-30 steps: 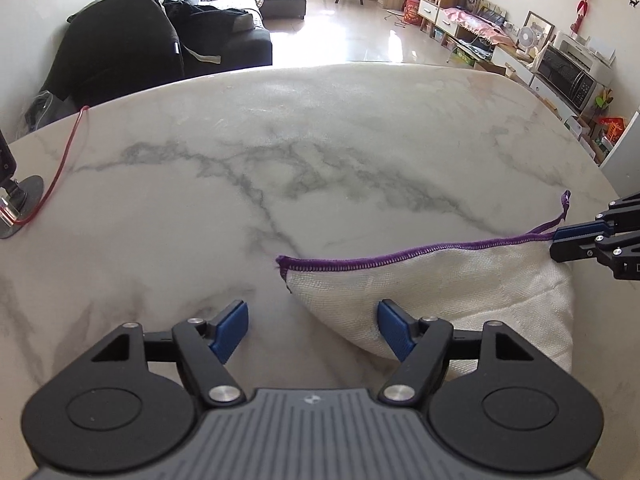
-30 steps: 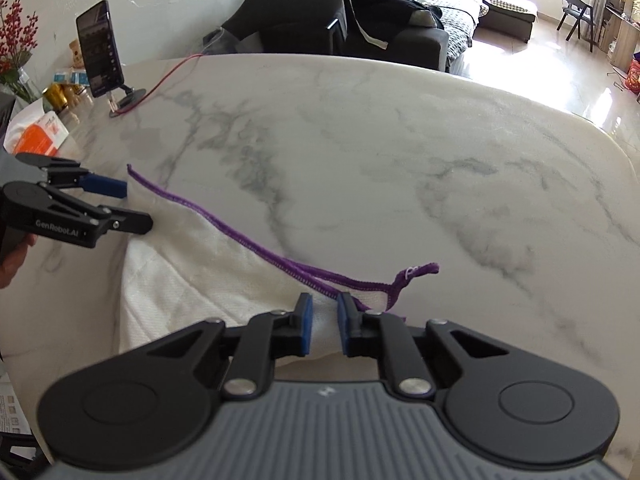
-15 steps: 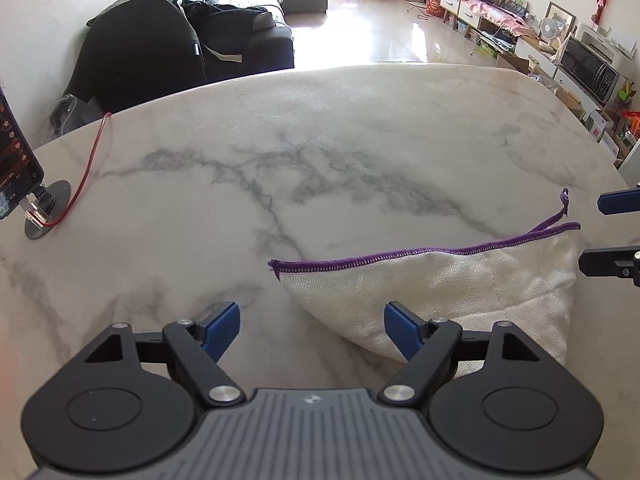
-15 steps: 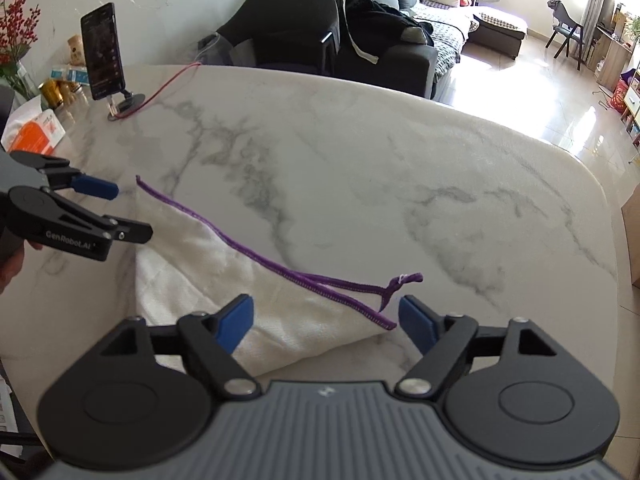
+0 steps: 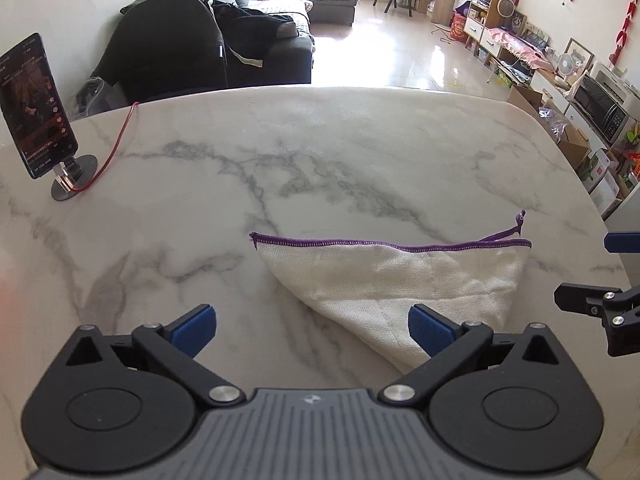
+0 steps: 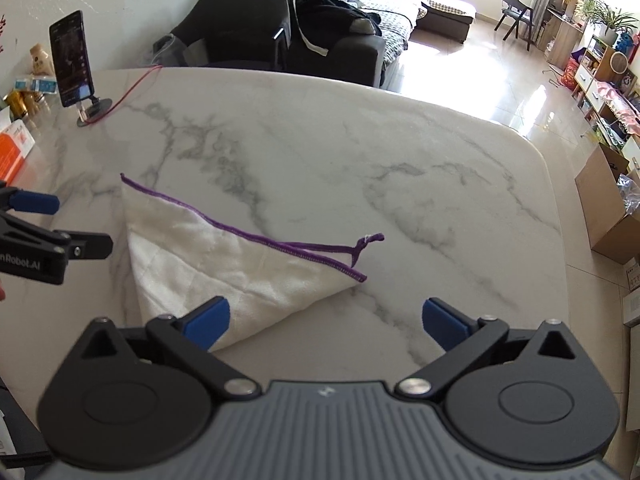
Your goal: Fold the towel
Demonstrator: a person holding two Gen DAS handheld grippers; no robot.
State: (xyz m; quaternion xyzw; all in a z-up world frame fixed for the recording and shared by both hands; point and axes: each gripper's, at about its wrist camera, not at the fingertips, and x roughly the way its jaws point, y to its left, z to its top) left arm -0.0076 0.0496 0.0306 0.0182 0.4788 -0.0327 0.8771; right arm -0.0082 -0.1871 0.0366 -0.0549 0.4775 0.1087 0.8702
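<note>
Left gripper (image 5: 312, 330) jaws wide apart, just been opening, nothing between the pads. Right gripper (image 6: 326, 320) same: jaws spread wide, nothing gripped. Both hang above the marble table (image 5: 320, 152), clear of the towel (image 5: 400, 280). Towel lies flat on the table, folded, white with purple stitched edge on its far side, loose purple loop (image 6: 366, 244) at one corner. Phone on a stand (image 5: 38, 108) at far left, red cable (image 5: 116, 148) running from it off the table edge.

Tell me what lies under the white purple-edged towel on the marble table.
The white purple-edged towel is folded over itself, its lower layer peeking out at the stitched edge, and rests directly on the marble table. Whether anything is tucked between or beneath the layers cannot be seen.
</note>
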